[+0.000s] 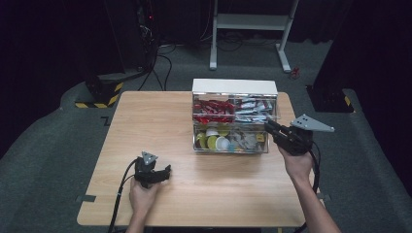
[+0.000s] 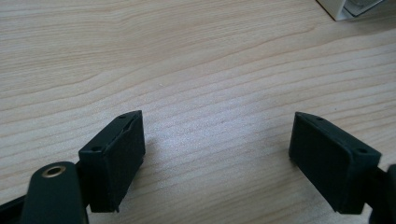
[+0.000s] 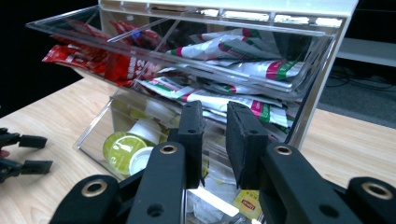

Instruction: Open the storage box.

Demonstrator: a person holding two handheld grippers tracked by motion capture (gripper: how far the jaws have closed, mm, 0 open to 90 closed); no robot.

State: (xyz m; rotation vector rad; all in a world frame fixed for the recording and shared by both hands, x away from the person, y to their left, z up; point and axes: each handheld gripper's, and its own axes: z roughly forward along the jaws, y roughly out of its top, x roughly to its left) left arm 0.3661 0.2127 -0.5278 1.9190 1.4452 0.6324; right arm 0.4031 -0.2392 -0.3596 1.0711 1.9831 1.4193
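Observation:
A clear acrylic drawer organizer (image 1: 235, 86) with a white top stands at the table's back middle. Its upper drawer (image 3: 187, 25) sticks out toward me and holds red packets (image 3: 107, 60) on the left and white packets (image 3: 224, 46) on the right. Below them lie green and white capsules (image 3: 121, 149). My right gripper (image 3: 215, 126) is at the organizer's front right (image 1: 268, 126), jaws nearly together on the upper drawer's clear front edge. My left gripper (image 1: 163, 172) rests low over bare wood at the front left, wide open (image 2: 217, 154) with nothing between the jaws.
The wooden table (image 1: 145, 121) has bare room left of and in front of the organizer. A yellow tea-bag tag (image 3: 246, 205) lies in the lower drawer. Beyond the table are a white desk frame (image 1: 250, 22) and dark equipment on grey floor.

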